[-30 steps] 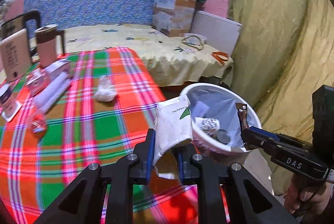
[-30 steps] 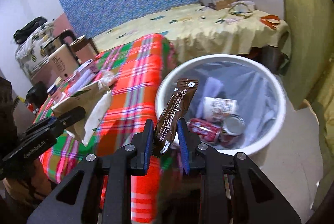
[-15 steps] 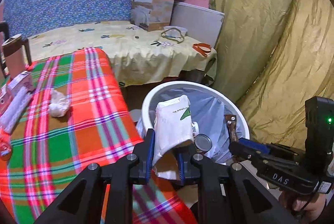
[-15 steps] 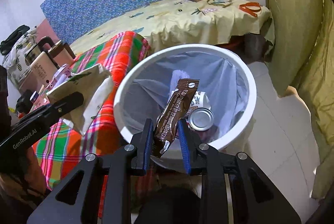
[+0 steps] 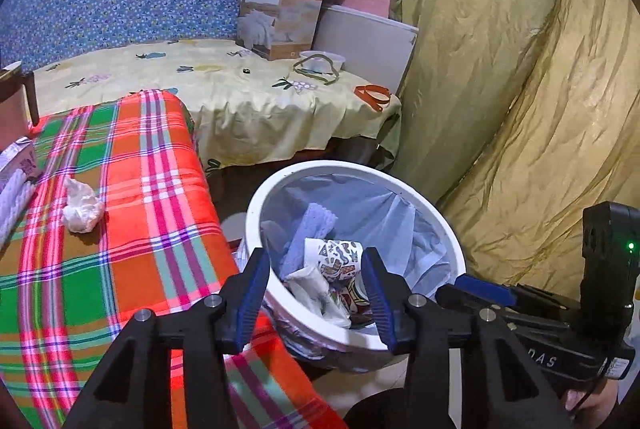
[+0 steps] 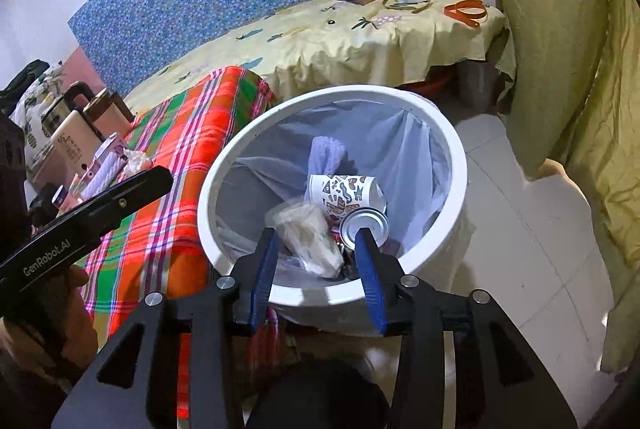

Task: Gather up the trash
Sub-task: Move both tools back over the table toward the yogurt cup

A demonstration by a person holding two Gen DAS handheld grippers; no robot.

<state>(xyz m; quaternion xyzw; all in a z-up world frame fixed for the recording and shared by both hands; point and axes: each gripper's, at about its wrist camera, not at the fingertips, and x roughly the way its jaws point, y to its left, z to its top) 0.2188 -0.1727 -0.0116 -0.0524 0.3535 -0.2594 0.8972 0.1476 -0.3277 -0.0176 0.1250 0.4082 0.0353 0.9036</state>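
- Left tool [image 5: 316,287] and right tool [image 6: 316,265] both hang released, holding nothing, over the white bin [image 6: 452,149].
- Trash lies inside the bin: a white bag [image 6: 308,241], patterned cup [image 6: 344,189], can [image 6: 364,225].
- A crumpled tissue [image 5: 82,207] sits on the plaid bench [image 5: 132,189].

"GenRobot.AI" on left tool [image 6: 96,213]; "DAS" on right tool [image 5: 540,359].

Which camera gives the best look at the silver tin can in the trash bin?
The right wrist view. The tin can shows its round shiny lid in the white trash bin, beside the patterned paper cup. In the left wrist view I cannot make the can out among the trash in the bin.
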